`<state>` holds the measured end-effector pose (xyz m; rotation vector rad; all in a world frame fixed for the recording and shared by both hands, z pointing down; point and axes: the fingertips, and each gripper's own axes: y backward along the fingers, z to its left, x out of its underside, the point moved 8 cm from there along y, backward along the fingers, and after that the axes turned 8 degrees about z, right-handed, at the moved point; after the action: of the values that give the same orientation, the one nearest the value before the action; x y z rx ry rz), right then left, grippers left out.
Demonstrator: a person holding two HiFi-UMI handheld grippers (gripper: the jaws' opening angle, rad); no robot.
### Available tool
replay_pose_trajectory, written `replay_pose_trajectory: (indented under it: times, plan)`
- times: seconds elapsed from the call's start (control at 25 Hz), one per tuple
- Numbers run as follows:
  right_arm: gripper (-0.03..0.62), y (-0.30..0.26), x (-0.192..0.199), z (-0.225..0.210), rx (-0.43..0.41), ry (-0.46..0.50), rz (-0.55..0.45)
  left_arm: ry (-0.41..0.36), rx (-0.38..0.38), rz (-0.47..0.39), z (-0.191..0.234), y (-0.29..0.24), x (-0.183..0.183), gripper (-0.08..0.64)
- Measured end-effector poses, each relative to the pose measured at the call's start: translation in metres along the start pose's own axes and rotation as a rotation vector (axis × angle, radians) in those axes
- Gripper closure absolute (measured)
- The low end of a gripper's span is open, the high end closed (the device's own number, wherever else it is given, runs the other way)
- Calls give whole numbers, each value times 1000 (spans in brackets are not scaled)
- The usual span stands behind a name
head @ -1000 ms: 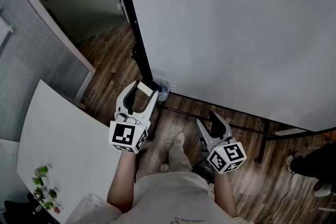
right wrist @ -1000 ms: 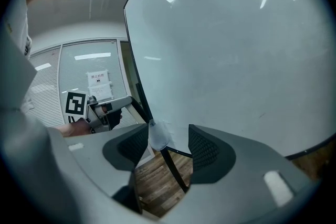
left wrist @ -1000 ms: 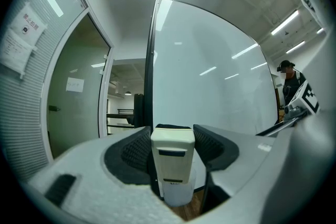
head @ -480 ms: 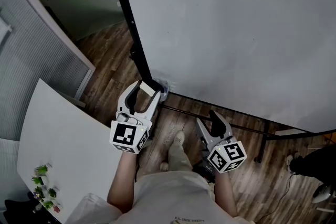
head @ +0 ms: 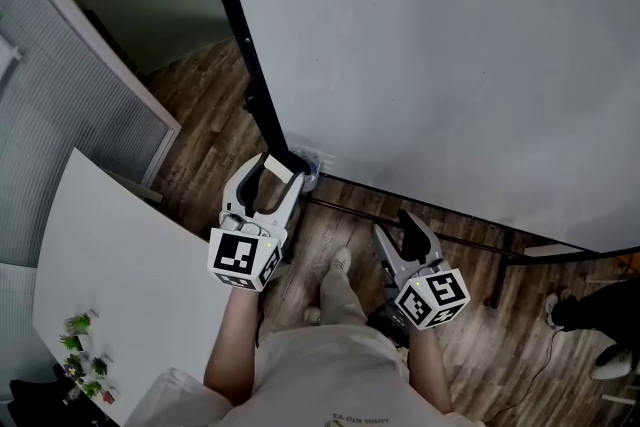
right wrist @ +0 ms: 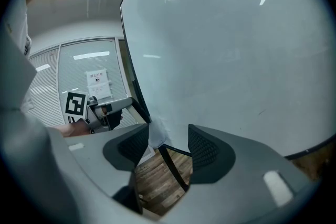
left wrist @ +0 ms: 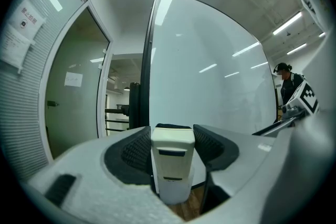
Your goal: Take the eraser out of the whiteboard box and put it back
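- Head view: a person stands facing a large white whiteboard [head: 450, 65] in a black frame, set over a dark wooden plank floor [head: 205, 110]. The left gripper [head: 272, 177] has its fingers clenched on a cream, block-shaped plastic eraser [head: 281, 166]. The eraser is held just beside the small translucent whiteboard box [head: 312, 167] at the board's lower left corner. I cannot tell whether the two touch. The right gripper [head: 400, 233] hangs apart to the right, near the black lower bar of the stand. A white tabletop [head: 110, 255] lies off to the left.
- Left gripper view: the eraser stands on end between the ribbed dark fingers [left wrist: 135, 152], with both pads against its sides. The box is not visible from here, because the eraser and fingers cover the lower middle.
- Right gripper view: the fingers [right wrist: 202, 149] are released, with only floor and the stand's black bar between them.
- What could go wrong: the eraser is held by its narrow sides, so a nudge against the box rim could twist or slip it. The box is hidden behind the eraser, so the eraser may be lowered off the opening and drop to the floor. Pressing too hard could knock the box from the frame.
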<state>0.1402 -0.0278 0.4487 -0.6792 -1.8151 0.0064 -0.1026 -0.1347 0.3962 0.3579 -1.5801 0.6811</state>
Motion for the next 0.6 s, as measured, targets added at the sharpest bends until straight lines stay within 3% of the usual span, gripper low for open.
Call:
replay_pose_trajectory:
  times: [0.6]
  plan:
    - [354, -4, 2, -3, 1, -9, 6, 6, 9, 34, 0, -6, 11, 305]
